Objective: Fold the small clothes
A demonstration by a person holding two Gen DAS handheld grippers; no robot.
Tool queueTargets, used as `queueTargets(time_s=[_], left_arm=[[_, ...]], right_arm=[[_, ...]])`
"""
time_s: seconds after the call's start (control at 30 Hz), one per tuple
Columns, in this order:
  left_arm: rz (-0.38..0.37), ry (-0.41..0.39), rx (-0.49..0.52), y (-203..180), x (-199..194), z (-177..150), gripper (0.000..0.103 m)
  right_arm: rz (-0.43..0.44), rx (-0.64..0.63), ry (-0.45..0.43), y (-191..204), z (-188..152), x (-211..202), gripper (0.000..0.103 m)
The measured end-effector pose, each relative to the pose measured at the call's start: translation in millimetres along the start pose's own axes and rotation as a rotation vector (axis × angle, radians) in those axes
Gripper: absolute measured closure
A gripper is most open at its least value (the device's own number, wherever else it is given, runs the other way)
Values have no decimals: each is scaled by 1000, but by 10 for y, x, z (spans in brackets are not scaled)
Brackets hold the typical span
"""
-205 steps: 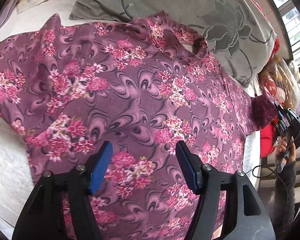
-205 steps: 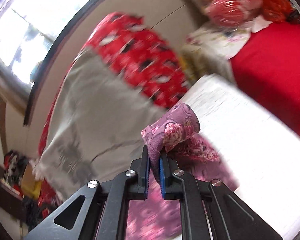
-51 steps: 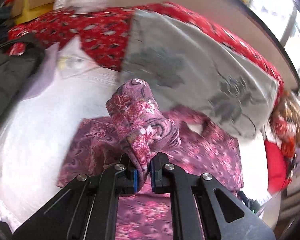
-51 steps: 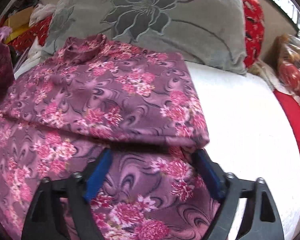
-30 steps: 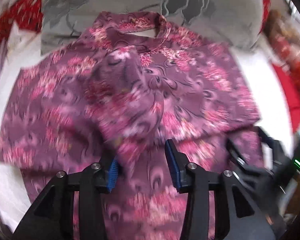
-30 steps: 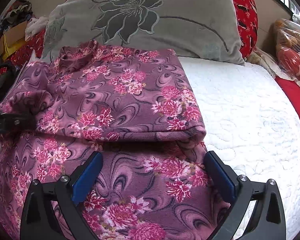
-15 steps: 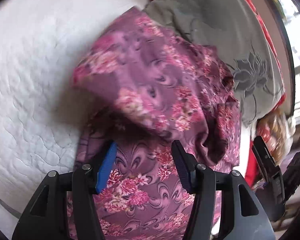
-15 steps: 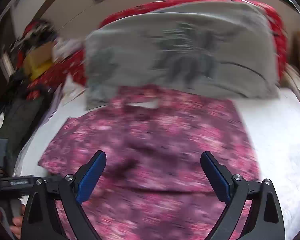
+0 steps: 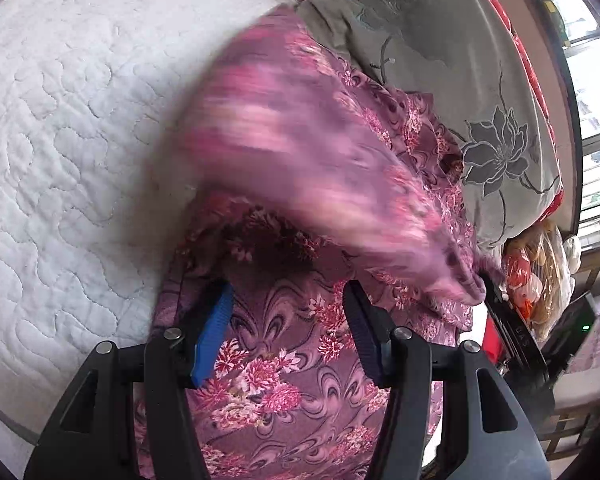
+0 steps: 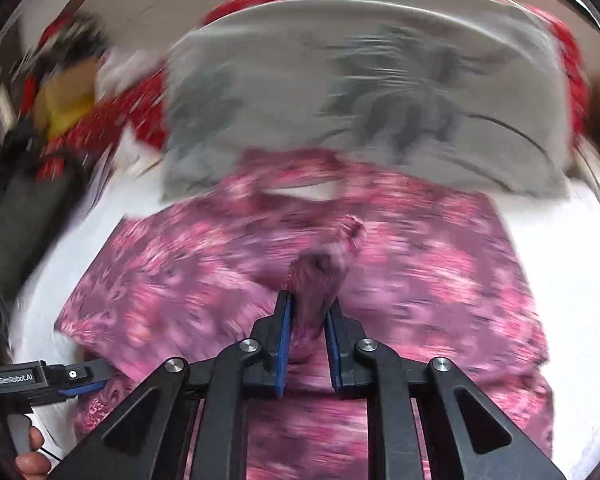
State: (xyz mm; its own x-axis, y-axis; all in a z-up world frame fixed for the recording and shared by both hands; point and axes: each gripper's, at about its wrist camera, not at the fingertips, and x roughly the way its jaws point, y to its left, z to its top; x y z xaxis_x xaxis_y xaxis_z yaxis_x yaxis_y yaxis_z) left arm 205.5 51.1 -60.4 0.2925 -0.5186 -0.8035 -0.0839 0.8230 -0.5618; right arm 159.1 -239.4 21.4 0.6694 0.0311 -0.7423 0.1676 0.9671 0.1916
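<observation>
A purple garment with pink flowers (image 9: 284,360) lies partly folded on the white bed. My left gripper (image 9: 288,332) stands open over its lower part, near the left edge, with flat cloth below and nothing pinched. Above it a fold of the garment (image 9: 300,152) is blurred with motion. In the right wrist view my right gripper (image 10: 306,320) has its jaws closing, with a bunch of the garment's cloth (image 10: 320,268) pinched between the pads over the garment's middle. The left gripper (image 10: 72,380) shows at the lower left there. The right gripper's body (image 9: 512,332) shows at the right edge of the left view.
A grey pillow with a dark flower (image 9: 440,60) lies behind the garment, on red patterned bedding (image 10: 572,64). White quilted mattress (image 9: 60,120) spreads to the left. Plastic bags (image 9: 536,272) sit off the right side. A hand (image 10: 28,460) holds the left gripper's handle.
My right gripper went from wide open to nearly closed on a bunch of cloth and rose. The left gripper let go of the sleeve, swung left and now holds still.
</observation>
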Motion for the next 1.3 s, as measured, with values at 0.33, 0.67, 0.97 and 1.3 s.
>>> queueTargets(time_s=[0.33, 0.67, 0.97, 1.3], left_arm=[[-133, 3, -20, -102, -142, -50, 47], [-86, -46, -52, -213, -74, 294, 47], [-111, -13, -119, 21, 36, 271, 47], [-61, -36, -58, -216, -1, 364, 56]], right_arm=[[187, 660, 12, -1597, -448, -221, 35], [283, 530, 45, -1212, 21, 76, 94], [1, 460, 27, -1869, 93, 38, 81], [195, 552, 20, -1830, -59, 55, 89]])
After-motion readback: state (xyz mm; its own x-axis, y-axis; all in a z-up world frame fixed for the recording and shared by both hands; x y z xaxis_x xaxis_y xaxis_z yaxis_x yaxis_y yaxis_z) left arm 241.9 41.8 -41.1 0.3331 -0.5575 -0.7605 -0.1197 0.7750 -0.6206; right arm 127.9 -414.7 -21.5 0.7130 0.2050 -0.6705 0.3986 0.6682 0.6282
